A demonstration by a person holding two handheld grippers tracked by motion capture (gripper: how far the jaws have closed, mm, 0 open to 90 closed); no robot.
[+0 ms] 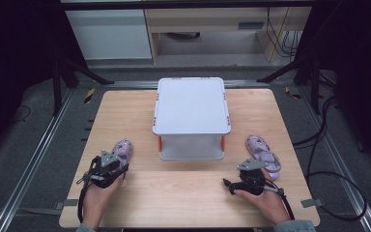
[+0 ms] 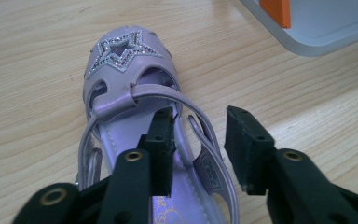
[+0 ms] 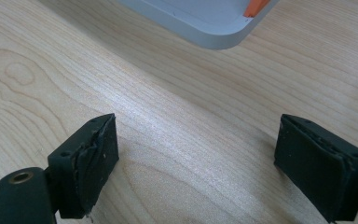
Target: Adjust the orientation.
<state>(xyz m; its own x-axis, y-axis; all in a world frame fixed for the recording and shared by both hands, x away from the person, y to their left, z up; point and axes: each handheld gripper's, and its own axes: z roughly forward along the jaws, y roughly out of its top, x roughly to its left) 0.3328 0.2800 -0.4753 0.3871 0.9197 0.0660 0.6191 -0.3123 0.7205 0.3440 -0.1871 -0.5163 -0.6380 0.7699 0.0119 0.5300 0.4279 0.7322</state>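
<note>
Now, at my left gripper [image 2: 200,144], one finger [image 2: 161,149] stands inside the lilac sandal [image 2: 130,88], on its insole behind the ankle strap, while the other finger sits outside the shoe's side straps. The jaws straddle that side of the sandal with a visible gap at the outer pad, so they are not yet clamped. The star-trimmed toe points away from the fingers.

In the high view this sandal [image 1: 121,150] lies near the bench's left edge, just beside the white box [image 1: 192,106] that stands at the middle of the bench [image 1: 183,193].

My right gripper [image 3: 196,163] has its jaws spread wide over bare wood, nothing between them. It rests near the bench's front right corner; the second sandal [image 1: 262,152] lies just beyond it, by the right edge.
</note>
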